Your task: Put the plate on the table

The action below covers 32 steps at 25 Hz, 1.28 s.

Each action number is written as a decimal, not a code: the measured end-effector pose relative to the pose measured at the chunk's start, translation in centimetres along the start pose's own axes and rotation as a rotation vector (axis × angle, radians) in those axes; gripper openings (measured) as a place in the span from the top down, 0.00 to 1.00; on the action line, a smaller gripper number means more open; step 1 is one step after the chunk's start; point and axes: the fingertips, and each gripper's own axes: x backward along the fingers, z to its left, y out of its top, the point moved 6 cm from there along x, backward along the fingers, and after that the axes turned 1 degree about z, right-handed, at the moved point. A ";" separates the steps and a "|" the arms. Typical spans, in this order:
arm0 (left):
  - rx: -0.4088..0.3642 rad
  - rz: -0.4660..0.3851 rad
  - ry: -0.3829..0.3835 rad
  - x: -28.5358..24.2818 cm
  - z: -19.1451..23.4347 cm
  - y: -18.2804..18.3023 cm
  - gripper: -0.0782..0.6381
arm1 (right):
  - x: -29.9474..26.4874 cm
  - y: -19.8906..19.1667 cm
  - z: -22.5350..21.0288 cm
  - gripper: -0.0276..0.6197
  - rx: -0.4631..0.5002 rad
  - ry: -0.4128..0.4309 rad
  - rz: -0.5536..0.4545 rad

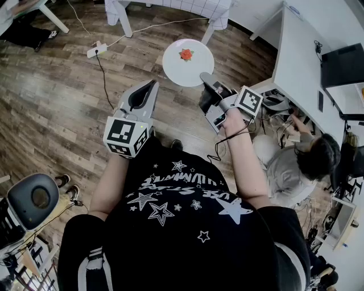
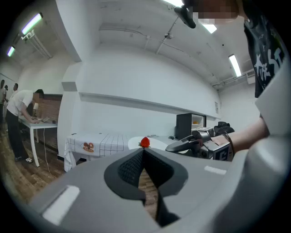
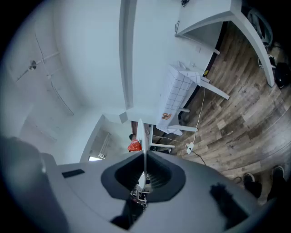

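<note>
Plate [image 1: 181,67], white, carried a small red item [image 1: 186,54], possibly a strawberry, though it was too small to be sure. It was held out roughly level in the air above the wood floor [image 1: 51,96], not yet on any table. The right gripper [image 1: 206,79] had its jaws nearly together, pinching the plate's near rim; along those jaws the plate ran edge-on between the pads. The left gripper [image 1: 150,85] hung beside it, apart from the plate, jaws closed on nothing. A white table [image 1: 296,62] stood to the right and a check-cloth table [image 1: 213,8] ahead. Judgement: carrying step. A one-sided rim pinch lets the far edge sag, so keep the wrist level, travel slowly so the red item does not slide, and set the base flat before easing the jaws apart.
</note>
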 end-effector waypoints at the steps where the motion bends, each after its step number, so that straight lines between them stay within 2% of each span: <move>1: 0.006 0.002 0.003 0.1 0.1 -0.2 0.88 | -0.1 -0.1 -0.1 0.92 0.000 0.001 0.002; 5: 0.016 0.008 0.015 0.1 0.1 -0.6 0.88 | -0.3 -0.2 -0.2 0.92 -0.001 0.002 0.010; 12: -0.011 0.008 0.027 -0.5 -0.7 -0.4 0.88 | 0.5 0.1 -0.2 0.92 0.005 0.010 0.007; 17: -0.015 0.007 0.052 -0.8 0.3 -0.2 0.88 | 0.1 0.1 -0.1 0.92 0.019 0.017 0.013; 23: 0.026 0.027 0.078 -1.4 -0.2 0.0 0.88 | 1.7 0.6 -0.3 0.92 0.016 0.004 0.016; 28: 0.059 0.059 0.050 -3.2 -1.5 -0.2 0.88 | 3.5 1.7 -0.9 0.92 0.014 -0.005 0.021; 32: 0.072 0.060 0.053 -3.8 -1.8 0.2 0.88 | 4.2 2.5 -1.0 0.92 0.049 -0.025 0.026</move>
